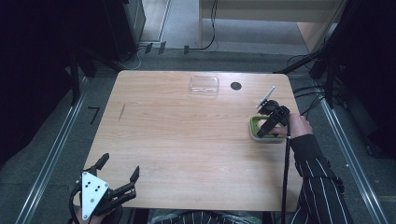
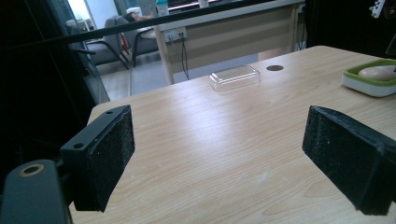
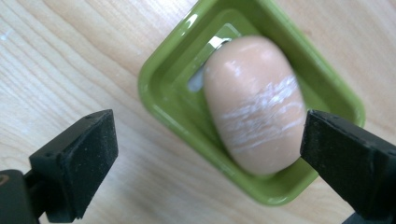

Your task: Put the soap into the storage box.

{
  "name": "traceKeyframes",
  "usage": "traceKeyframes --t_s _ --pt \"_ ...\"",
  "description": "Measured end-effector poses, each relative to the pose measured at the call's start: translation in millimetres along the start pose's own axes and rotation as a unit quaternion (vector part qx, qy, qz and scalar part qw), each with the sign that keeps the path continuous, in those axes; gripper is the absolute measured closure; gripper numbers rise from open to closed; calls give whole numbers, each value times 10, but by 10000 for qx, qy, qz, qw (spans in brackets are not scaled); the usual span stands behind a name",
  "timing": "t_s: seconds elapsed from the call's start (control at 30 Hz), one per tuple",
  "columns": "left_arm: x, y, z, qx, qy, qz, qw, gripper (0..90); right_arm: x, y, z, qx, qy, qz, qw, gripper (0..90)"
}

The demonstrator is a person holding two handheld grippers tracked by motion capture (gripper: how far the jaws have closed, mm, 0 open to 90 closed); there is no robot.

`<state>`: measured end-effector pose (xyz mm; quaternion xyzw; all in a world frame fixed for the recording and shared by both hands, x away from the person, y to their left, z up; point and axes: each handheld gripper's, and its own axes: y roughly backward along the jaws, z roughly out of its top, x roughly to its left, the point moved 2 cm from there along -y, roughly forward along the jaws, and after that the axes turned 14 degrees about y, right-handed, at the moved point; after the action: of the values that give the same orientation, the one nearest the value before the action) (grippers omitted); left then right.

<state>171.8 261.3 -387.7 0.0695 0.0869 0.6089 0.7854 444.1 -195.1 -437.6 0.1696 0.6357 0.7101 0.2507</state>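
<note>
— Nearest us, our left gripper (image 1: pixel 119 176) hangs at the table's (image 1: pixel 187 149) near-left corner, jaws spread wide with nothing between them.

— Agreed. Farther out on the right, our right gripper (image 3: pixel 208 154) hovers over the green soap dish (image 3: pixel 177 116), jaws apart and gripping nothing.

— We see the pinkish soap bar (image 3: pixel 254 105) lying inside that dish.

— Beyond, near the far edge, sits a clear plastic lid (image 1: pixel 204 85), beside a dark round hole (image 1: pixel 236 86).

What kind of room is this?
Probably an office or lab set up for recording: a bare wooden table, cables on the floor, and an office chair beyond a desk.
</note>
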Motion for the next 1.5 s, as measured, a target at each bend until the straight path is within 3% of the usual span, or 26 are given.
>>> traceKeyframes --t_s 0.37,1.07,1.33,1.5 --pt "-7 -16 3 -2 -24 -28 10000 96 277 86 -36 161 -145 -113 9997 38" --pt "-18 -46 9 4 -42 -86 10000 96 941 11 -225 499 161 -231 9984 41" --pt "-26 -55 9 -4 -40 -107 9999 96 1101 -50 -348 498 210 -315 9980 43" --pt "-30 -62 11 10 -44 -117 9999 96 1163 -75 -472 423 115 -326 9985 43"
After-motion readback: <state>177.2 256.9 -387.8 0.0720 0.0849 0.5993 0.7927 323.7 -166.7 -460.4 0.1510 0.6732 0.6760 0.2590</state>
